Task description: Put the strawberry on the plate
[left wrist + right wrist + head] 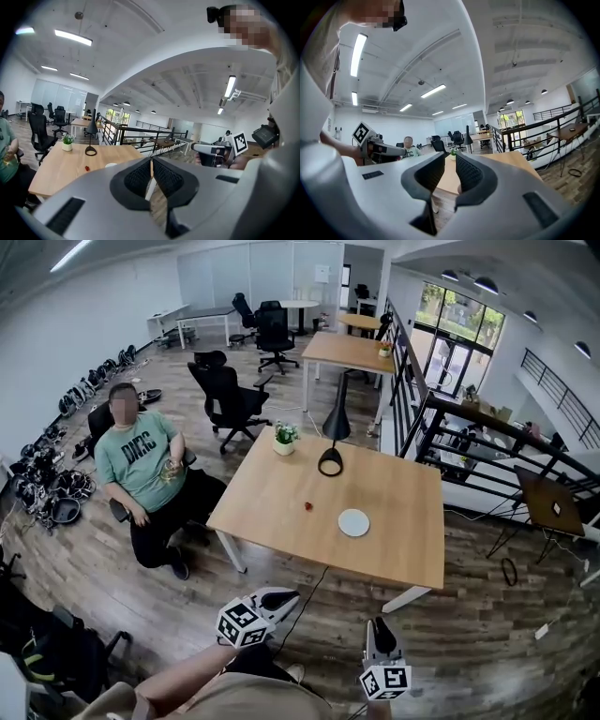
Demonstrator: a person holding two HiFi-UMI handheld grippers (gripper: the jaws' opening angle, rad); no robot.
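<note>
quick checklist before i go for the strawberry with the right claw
1. Strawberry lying free on the table, apart from the plate: ok
2. Plate bare: ok
3. Right claw open and empty: ok
4. Left claw empty, jaws together, off to the side: ok
5. Claws at the table: not ok, both are short of its near edge
6. Lamp and potted plant off the path, toward the far edge: ok

Reading dark block capitals, seemingly "DMC" plus one unclear last letter, across the chest of the pale green short-sleeved T-shirt (141, 465) on the person sitting just left of the light wooden rectangular table (394, 540). Finding nothing else legible.
</note>
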